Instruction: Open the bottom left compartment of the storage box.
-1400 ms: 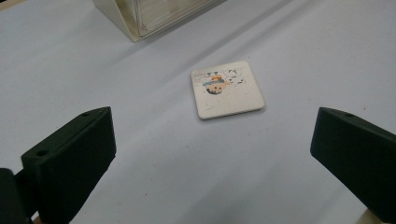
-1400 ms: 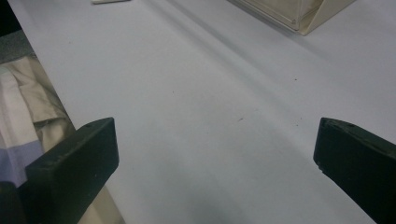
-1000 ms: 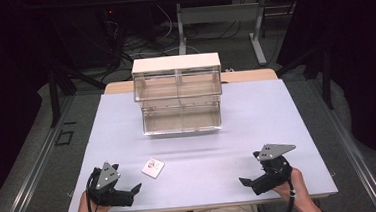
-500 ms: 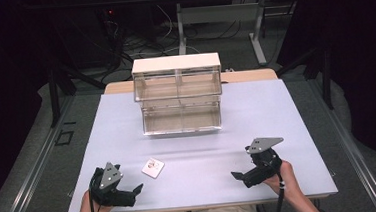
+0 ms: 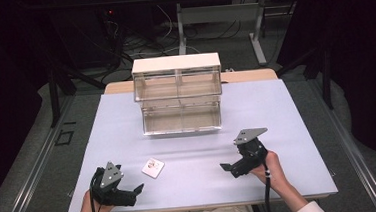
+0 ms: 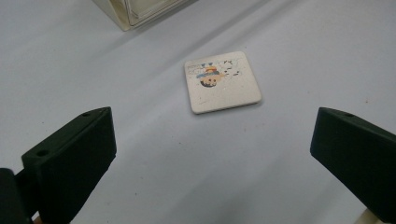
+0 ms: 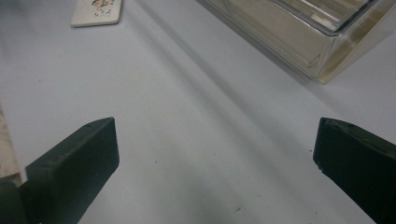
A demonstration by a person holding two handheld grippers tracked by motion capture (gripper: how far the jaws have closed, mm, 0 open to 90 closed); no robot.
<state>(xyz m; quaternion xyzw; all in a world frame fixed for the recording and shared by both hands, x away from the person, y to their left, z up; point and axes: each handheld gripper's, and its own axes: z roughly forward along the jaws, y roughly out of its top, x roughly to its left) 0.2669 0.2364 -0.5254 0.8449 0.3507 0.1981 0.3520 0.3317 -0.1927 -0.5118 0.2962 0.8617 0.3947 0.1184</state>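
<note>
We stood at the very start of the work: the small square tile [image 5: 153, 168] with its cartoon print lay flat on the pale table [image 5: 288, 129], near the front edge and untouched, and nothing was in either tool. Our left gripper [image 5: 137, 189] rested low by the front left of the table, just beside the tile, and in the left gripper view the tile [image 6: 222, 82] sat squarely ahead, between the lines of the two jaws, which were spread wide with bare table between them. Our right gripper [image 5: 225, 167] hung over the front right of the table, well apart from the tile, its jaws likewise spread wide and empty; in the right gripper view the tile [image 7: 96, 12] showed at the top left corner and the clear drawer cabinet [image 7: 299, 32] at the upper right. That cabinet [image 5: 179, 94] stood at the middle of the table toward the back, with its lower tier seeming to jut forward of the upper one; we could not tell whether anything lay inside.

We judged the step in hand to be the approach to the tile, with the left gripper the better placed. The next move, as we reckoned it, called for bringing those open jaws forward and down until they straddled the tile's opposite edges. The tile was thin and lay flush, so a pinch set too high would likely slip off it
</note>
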